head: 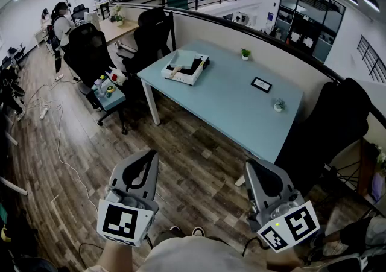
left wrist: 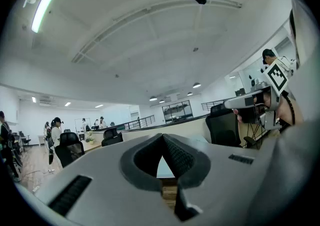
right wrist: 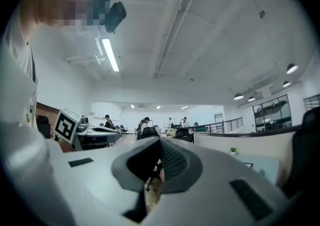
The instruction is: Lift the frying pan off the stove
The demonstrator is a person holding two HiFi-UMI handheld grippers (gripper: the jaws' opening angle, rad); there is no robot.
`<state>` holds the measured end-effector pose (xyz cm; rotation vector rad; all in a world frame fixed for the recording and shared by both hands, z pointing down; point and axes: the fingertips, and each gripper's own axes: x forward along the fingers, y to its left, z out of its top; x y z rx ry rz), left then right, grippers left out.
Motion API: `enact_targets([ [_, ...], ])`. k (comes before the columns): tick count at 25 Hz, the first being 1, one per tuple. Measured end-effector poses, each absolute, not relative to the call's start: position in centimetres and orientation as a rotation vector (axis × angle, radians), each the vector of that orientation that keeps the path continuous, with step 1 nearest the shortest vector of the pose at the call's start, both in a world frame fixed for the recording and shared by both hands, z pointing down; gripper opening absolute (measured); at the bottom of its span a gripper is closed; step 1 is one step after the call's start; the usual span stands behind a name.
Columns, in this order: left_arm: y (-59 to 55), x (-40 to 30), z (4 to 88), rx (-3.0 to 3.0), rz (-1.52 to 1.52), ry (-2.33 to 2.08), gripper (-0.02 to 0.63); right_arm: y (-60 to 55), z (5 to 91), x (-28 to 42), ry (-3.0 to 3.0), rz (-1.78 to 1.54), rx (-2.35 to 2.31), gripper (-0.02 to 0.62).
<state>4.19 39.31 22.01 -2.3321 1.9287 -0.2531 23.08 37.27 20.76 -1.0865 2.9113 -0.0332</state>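
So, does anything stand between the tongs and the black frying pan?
Nothing visible does. The left tongs and right tongs, both shut, hover above wooden floor; only open floor and bare light-blue table lie before the black frying pan on its white stove.

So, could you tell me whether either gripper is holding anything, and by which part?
Nothing is held: the left gripper and the right gripper both have their jaws shut together, empty.
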Motion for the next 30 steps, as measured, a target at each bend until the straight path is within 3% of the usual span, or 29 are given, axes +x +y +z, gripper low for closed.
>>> enact_targets([
  [18,39.5,7.3,23.3,-2.293,-0.319,1.974,0.008,37.2,23.1,25.6,2.958,-0.112,-0.999,0.005],
  [20,39.4,6.8,23.6,-2.305,-0.302,2.026,0.231,37.3,23.4,25.4,2.968,-0.129,-0.978,0.004],
  [22,39.0,6.3,23.6,-2.299,-0.274,2.066,0.344,37.1,23.6,25.4,2.978,-0.126,-0.968,0.005],
  [24,38.7,6.0,23.6,-2.26,-0.283,2.088,0.375,36.8,23.7,25.6,2.985,-0.124,-0.97,0.005],
  [30,37.4,6.1,23.3,-2.233,-0.315,2.066,0.38,35.3,23.6,25.5,2.987,-0.13,-0.975,0.005],
])
